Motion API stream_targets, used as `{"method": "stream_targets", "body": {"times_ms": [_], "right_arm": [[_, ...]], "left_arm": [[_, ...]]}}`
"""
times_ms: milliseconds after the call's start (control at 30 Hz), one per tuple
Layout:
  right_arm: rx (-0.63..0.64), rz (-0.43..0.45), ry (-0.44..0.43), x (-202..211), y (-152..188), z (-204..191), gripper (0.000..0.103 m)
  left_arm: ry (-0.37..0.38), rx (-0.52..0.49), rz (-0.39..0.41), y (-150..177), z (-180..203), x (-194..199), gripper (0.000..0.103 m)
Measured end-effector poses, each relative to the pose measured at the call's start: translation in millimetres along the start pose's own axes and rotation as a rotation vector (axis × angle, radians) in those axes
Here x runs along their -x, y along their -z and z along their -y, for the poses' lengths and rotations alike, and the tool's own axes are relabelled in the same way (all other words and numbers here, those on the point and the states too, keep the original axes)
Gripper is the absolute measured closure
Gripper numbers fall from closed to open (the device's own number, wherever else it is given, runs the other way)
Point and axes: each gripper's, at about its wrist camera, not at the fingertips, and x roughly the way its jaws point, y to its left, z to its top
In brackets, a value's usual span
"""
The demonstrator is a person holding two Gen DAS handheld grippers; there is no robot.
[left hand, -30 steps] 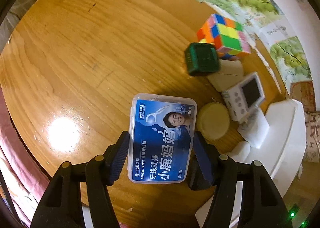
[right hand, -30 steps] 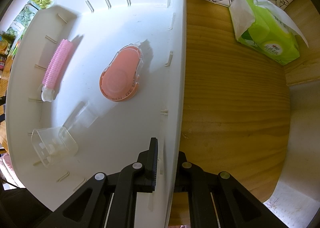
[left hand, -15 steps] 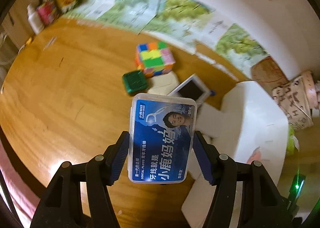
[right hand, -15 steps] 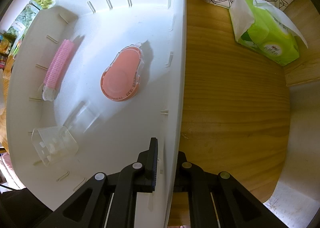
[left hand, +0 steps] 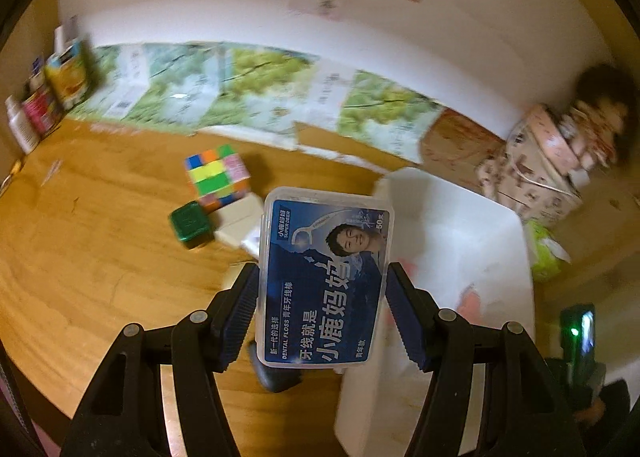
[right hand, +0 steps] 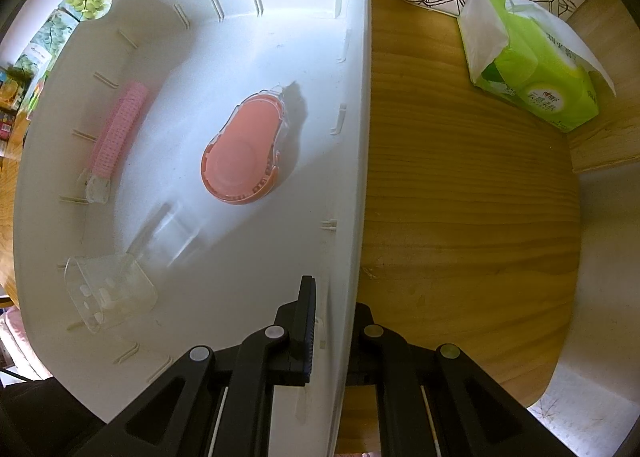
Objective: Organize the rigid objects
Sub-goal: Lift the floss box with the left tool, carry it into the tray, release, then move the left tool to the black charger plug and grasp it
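Left hand-held gripper [left hand: 322,311] clamps glossy floss box [left hand: 325,277] — right [right hand: 334,331] pinches smooth bin wall [right hand: 356,177].

The left wrist view looks forward and slightly downward from above the wooden table [left hand: 92,257], toward the far wall. The white plastic bin [left hand: 472,241] lies ahead, right of its fingers. The right wrist view looks steeply down at close range into the same white plastic bin [right hand: 248,41], shared by both views.
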Motion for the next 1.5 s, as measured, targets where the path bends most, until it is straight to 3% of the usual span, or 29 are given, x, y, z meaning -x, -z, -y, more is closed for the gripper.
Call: {"method": "stream_targets", "body": {"times_ms": [400, 733, 933, 967, 1100, 1267, 1500], "right_arm": [[0.001, -0.002, 0.003, -0.4, 1.6, -0.9, 0.094], [0.005, -0.004, 0.006, -1.4, 1.9, -2.4, 0.094], [0.004, -0.003, 0.004, -1.3, 2.3, -2.9, 0.094], [0.096, -0.025, -0.01, -1.5, 2.4, -2.4, 0.094], [0.093, -0.022, -0.011, -1.0, 3.2, -1.8, 0.094], [0.085, -0.014, -0.011, 1.1, 5.3, 0.7, 0.094], [0.074, 0.002, -0.005, 5.3, 8.4, 2.0, 0.094]], "left_arm": [[0.155, -0.215, 0.017, 12.3, 57.9, 5.9, 0.036], [0.211, -0.313, -0.033, 27.2, 87.7, -0.1, 0.036], [0.206, -0.382, -0.058, 36.4, 101.7, -1.8, 0.036], [0.207, -0.385, -0.06, 36.9, 102.6, -2.0, 0.036], [0.192, -0.394, -0.069, 39.0, 103.6, -2.8, 0.036], [0.21, -0.383, -0.039, 39.9, 101.6, 5.0, 0.024], [0.178, -0.347, -0.012, 44.1, 94.8, 13.7, 0.023]]}}
